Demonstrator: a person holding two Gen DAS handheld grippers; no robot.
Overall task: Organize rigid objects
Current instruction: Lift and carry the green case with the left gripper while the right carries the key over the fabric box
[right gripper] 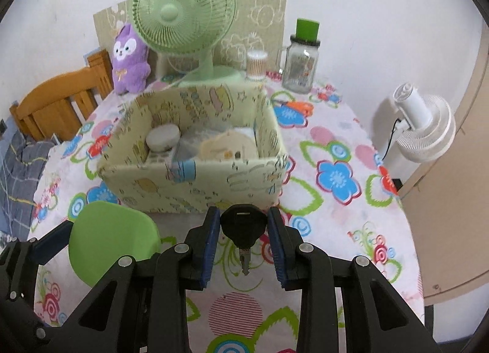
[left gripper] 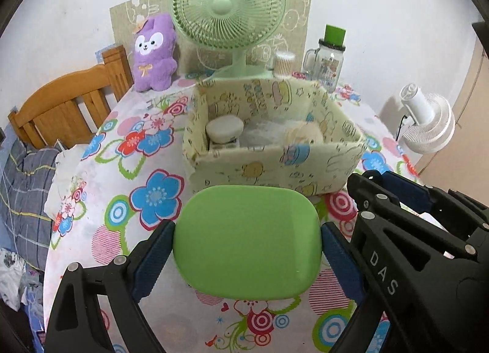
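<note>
My left gripper [left gripper: 247, 239] is shut on a flat green rounded case [left gripper: 247, 239] and holds it just in front of the patterned fabric box [left gripper: 275, 166]. The case also shows in the right wrist view [right gripper: 113, 239], low at the left. My right gripper [right gripper: 243, 224] is shut on a black-headed key [right gripper: 243, 224], blade pointing toward the camera, just in front of the fabric box [right gripper: 195, 187]. The box holds a white round tin [right gripper: 162, 139], a cream round object [right gripper: 229, 145] and other small items. The right gripper shows at the right of the left wrist view [left gripper: 397, 197].
On the flowered tablecloth [right gripper: 336, 175] behind the box stand a green desk fan [left gripper: 229, 4], a purple plush toy [left gripper: 154, 53], a cotton-swab tub [left gripper: 282, 64] and a glass jar with a green lid [left gripper: 328, 59]. A wooden chair [left gripper: 61, 105] stands left, a white fan [right gripper: 424, 129] right.
</note>
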